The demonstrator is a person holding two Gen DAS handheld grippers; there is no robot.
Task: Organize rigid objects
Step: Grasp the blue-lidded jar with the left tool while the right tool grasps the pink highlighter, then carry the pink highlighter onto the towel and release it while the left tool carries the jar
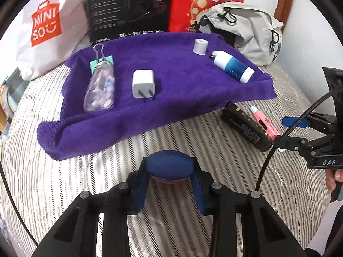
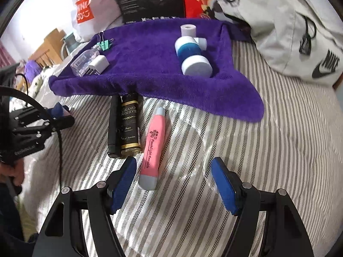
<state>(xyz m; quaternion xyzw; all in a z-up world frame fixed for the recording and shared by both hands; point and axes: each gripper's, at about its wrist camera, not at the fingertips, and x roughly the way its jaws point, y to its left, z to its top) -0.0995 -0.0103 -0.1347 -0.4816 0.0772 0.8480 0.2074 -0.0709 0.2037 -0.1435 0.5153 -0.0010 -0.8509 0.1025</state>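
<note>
Blue and rounded, a small object (image 1: 169,164) sits clamped between the pads of the left gripper (image 1: 169,171), held just above the striped bedcover (image 1: 85,192); a sliver of red shows at its underside, though what the object is cannot be made out from this angle. The right gripper (image 2: 174,184) hangs with its blue fingers (image 2: 224,189) spread wide apart and nothing between them, directly over the lower end of a pink flashlight earpick (image 2: 153,147) lying on the bedcover. Just left of the earpick lie a dark bottle labelled Grand Reserve (image 2: 129,126) and a slim black stick (image 2: 113,126), side by side and touching, their far ends at the edge of a purple towel (image 2: 150,60).

On the towel rest a white charger plug (image 1: 143,83), a clear bottle of pastel pieces (image 1: 100,85) with a teal binder clip (image 1: 100,61) at its neck, a blue-and-white cylinder (image 1: 232,65) on its side, and a small white roll (image 1: 200,46) standing upright. Behind the towel stand a white Miniso bag (image 1: 46,25), a black box (image 1: 128,8), a red bag (image 1: 193,0) and a grey Nike backpack (image 2: 289,32).
</note>
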